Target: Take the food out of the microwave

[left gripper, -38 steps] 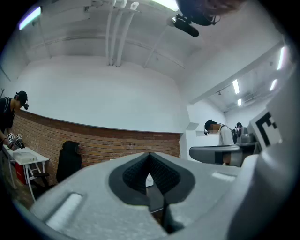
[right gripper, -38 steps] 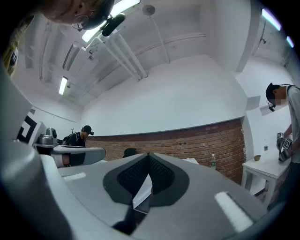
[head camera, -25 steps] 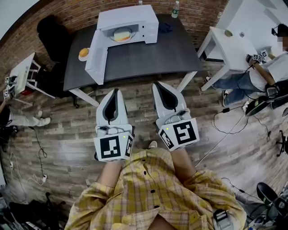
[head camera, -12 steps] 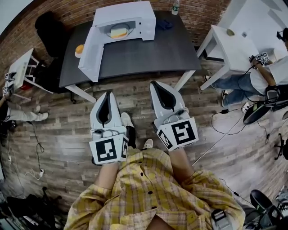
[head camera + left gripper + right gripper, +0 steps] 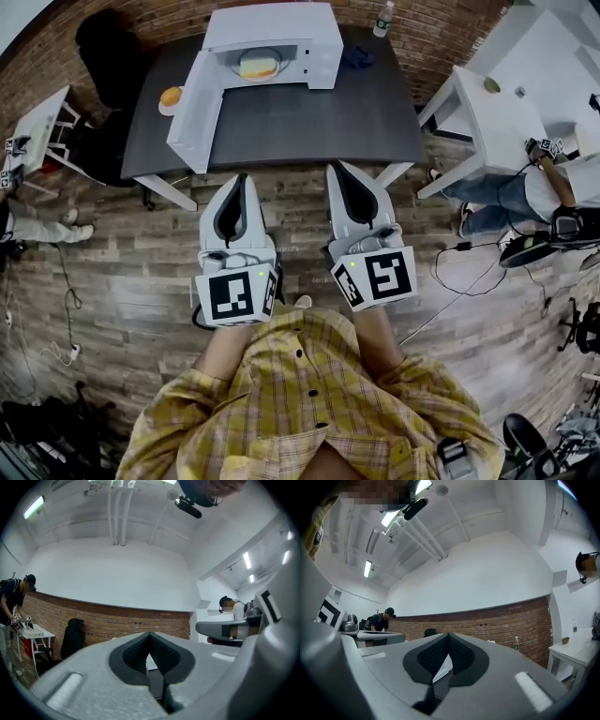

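Note:
A white microwave (image 5: 305, 36) stands at the back of a dark table (image 5: 309, 117), its door (image 5: 195, 111) swung open to the left. Inside lies the food (image 5: 257, 66), a yellowish bun-like piece on a plate. Both grippers hang side by side over the wooden floor, short of the table's front edge. My left gripper (image 5: 241, 177) (image 5: 150, 634) is shut with nothing in it. My right gripper (image 5: 338, 168) (image 5: 449, 635) is also shut and holds nothing.
An orange round item on a plate (image 5: 170, 97) sits at the table's left end. A bottle (image 5: 382, 19) and a dark cloth (image 5: 356, 56) are behind the microwave's right. A black chair (image 5: 103, 47), a white table (image 5: 497, 103) and a seated person (image 5: 548, 187) flank the table.
Both grippers have moved forward, their tips now close to the table's front edge. They stay shut. The microwave door stays open with the food inside.

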Demonstrator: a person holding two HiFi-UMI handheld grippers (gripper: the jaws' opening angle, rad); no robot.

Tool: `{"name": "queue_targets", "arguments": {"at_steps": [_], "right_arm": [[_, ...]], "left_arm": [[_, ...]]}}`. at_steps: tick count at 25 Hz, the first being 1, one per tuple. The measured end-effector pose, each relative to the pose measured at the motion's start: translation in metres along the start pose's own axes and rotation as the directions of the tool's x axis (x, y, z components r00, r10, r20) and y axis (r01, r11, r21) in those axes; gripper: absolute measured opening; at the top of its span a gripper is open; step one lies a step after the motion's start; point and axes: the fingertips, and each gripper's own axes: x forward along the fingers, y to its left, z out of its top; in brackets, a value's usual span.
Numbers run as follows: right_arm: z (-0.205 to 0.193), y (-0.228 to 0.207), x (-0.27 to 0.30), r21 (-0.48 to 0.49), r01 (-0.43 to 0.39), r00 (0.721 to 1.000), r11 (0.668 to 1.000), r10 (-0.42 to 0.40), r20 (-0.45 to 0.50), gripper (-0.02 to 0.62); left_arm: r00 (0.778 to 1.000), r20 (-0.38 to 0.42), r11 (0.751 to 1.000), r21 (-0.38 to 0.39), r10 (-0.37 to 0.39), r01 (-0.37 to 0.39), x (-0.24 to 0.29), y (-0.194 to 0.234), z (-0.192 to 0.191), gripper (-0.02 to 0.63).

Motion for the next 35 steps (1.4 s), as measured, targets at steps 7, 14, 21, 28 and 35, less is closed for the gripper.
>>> {"name": "queue_targets", "arguments": {"at_steps": [7,14,21,28,35], "right_arm": [[-0.011,-0.014,0.072,0.005,-0.016,1.0,1.0,0.016,-0.012,0.004],[-0.009,-0.036,0.146,0.025,-0.009,1.0,1.0,0.009,-0.014,0.003],[-0.012,-0.051,0.212,0.016,0.05,0.998,0.999,-0.05,-0.034,0.004],[-0.029,-0.059,0.261,0.012,0.112,0.991,0.994,-0.11,-0.075,0.003],[-0.035,-0.063,0.291,-0.013,0.123,0.988,0.992,-0.124,-0.09,0.004]], "left_arm": [[1.0,-0.015,1.0,-0.017,-0.007,0.007,0.07,0.032,-0.008,0.0],[0.999,-0.026,0.999,-0.025,-0.046,0.045,0.142,0.063,-0.006,0.0],[0.996,-0.06,0.996,-0.06,-0.063,0.059,0.199,0.1,-0.01,0.0],[0.991,-0.083,0.992,-0.082,-0.105,0.098,0.24,0.125,-0.024,0.0],[0.984,-0.095,0.986,-0.091,-0.149,0.141,0.268,0.13,-0.03,-0.002]]}}
